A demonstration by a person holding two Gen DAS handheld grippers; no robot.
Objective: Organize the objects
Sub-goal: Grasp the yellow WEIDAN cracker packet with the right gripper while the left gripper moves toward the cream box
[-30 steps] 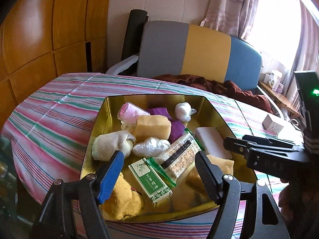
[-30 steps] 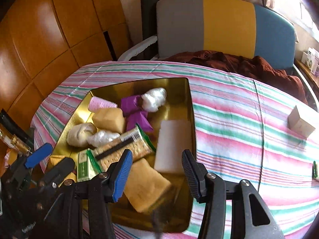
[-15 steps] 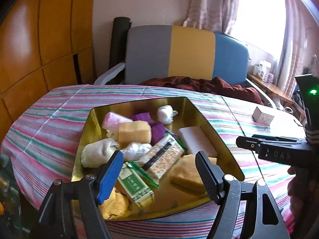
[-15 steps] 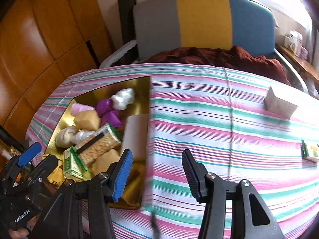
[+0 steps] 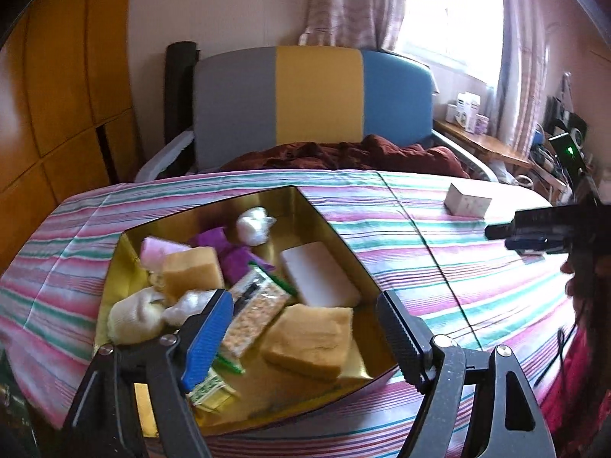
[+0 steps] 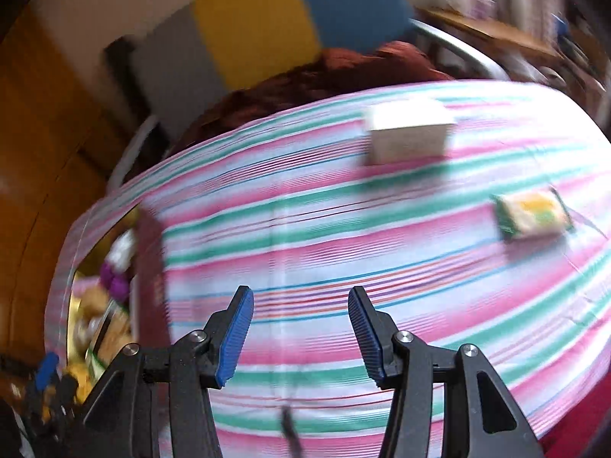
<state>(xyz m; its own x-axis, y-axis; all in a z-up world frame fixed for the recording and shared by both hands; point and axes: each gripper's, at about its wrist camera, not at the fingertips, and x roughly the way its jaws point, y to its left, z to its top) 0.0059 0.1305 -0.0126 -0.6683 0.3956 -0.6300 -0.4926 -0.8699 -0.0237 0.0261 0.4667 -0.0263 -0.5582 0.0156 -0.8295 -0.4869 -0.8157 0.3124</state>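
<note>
Left gripper point(image 5: 305, 328) jaws opening, empty, above gold tray point(image 5: 332, 225), right gripper point(image 6: 299, 334) jaws apart, empty, white box point(image 6: 408, 137) at one o'clock, labels unreadable.

Behind the striped cloth point(image 5: 382, 206) covering the bench, a chair back point(image 5: 313, 99) in grey, yellow and blue panels is standing against a pale wall point(image 5: 221, 4), with a dark red blanket point(image 5: 343, 152) lying at its foot. Left of the chair, orange wood panelling point(image 5: 65, 76) is lining the room. To the chair's right, daylight is pouring through a curtained window point(image 5: 450, 7) above a wooden shelf point(image 5: 485, 145) bearing small boxes.
</note>
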